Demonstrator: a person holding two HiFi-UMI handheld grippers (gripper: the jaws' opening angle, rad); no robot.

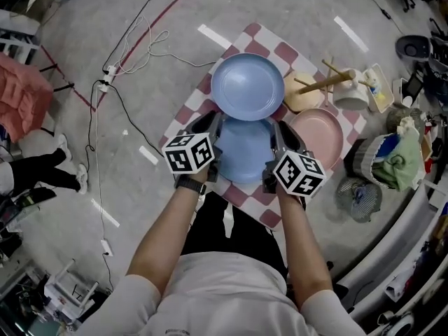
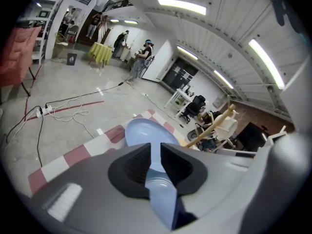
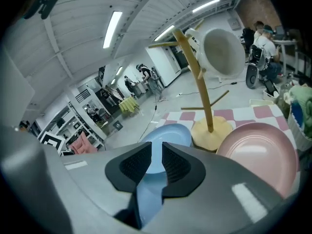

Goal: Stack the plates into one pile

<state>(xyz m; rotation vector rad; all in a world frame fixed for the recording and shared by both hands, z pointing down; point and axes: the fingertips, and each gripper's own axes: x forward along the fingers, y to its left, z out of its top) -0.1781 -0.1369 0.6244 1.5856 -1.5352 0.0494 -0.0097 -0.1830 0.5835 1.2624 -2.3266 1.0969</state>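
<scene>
Both grippers hold a light blue plate above the checkered cloth. My left gripper is shut on its left rim, and the right gripper is shut on its right rim. In the left gripper view the jaws pinch the plate's edge. The right gripper view shows the same grip on the rim. A second, larger blue plate lies just beyond the held one. To the right rests a pink plate.
A wooden mug tree with a white mug stands behind the pink plate. Cables run over the floor at left. Baskets and clutter crowd the right side.
</scene>
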